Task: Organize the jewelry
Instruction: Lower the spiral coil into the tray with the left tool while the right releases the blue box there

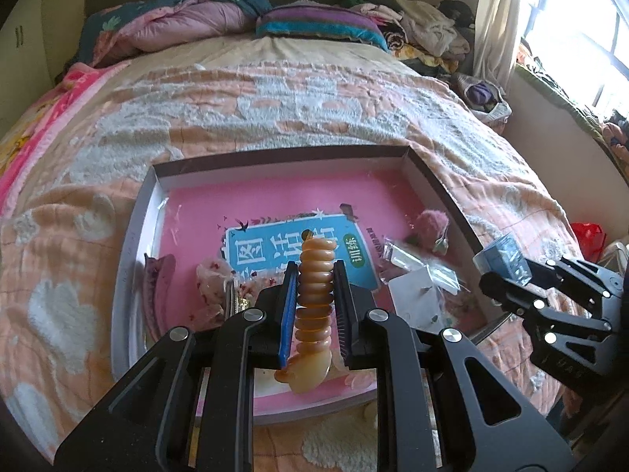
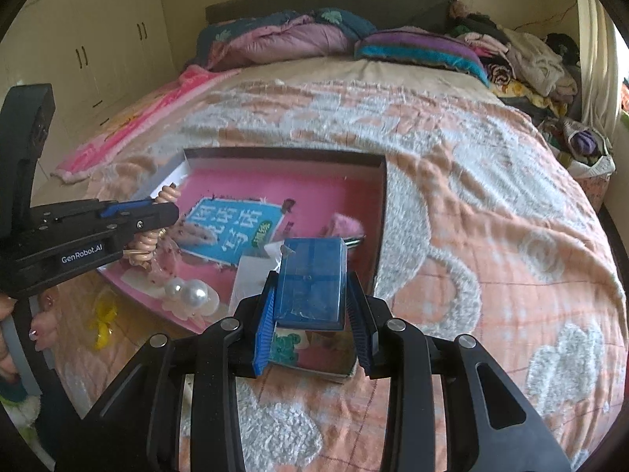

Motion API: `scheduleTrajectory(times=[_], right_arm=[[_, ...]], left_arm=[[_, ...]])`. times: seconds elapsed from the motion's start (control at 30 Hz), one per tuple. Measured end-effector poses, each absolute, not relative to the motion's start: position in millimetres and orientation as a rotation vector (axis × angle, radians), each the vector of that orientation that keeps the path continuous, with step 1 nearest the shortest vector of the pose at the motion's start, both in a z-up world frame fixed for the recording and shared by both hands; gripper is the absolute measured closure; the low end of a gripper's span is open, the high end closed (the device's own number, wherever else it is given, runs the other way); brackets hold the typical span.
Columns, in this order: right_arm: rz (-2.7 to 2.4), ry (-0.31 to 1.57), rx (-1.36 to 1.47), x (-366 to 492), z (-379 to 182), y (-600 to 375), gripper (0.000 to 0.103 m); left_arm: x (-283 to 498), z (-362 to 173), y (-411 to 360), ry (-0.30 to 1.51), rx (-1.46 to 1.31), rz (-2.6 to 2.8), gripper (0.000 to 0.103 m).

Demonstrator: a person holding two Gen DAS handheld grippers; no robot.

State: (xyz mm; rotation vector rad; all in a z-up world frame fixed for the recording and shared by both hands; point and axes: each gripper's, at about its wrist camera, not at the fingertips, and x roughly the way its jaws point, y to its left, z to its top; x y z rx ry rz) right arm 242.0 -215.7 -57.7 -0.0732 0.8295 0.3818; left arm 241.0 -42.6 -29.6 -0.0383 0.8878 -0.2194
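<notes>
Left gripper [image 1: 314,271]: clamped on the amber coil hair tie [image 1: 314,295], dangling over the pink tray [image 1: 440,185].
Right gripper [image 2: 310,306]: squeezing the blue plastic case [image 2: 310,281] by its long sides, above the tray's near corner.
Coil: looks springy, light, likely to stretch; mid-coil grip suits it.
Case: rigid, smooth, probably slippery; side hold is sensible.

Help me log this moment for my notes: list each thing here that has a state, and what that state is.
Left gripper: shut on the spiral hair tie.
Spiral hair tie: clamped, held above the tray.
Right gripper: shut on the blue box.
Blue box: lid closed, held above the tray's corner.
Tray: open-topped, lying on the bed, cluttered.
Pearl clip: lying loose in the tray.
</notes>
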Motion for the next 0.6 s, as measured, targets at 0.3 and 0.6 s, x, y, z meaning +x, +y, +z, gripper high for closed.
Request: scheduleTrajectory(times=[0.3, 0.6], right_arm=[[0.391, 0.825, -0.037, 234, -53, -216, 0.049], [0.424, 0.793, -0.026, 204, -38, -213, 0.035]], left_arm=[[240, -29, -41, 0.884, -0.04, -0.223, 0.091], [218, -9, -30, 0.838, -0.054, -0.187, 0.044]])
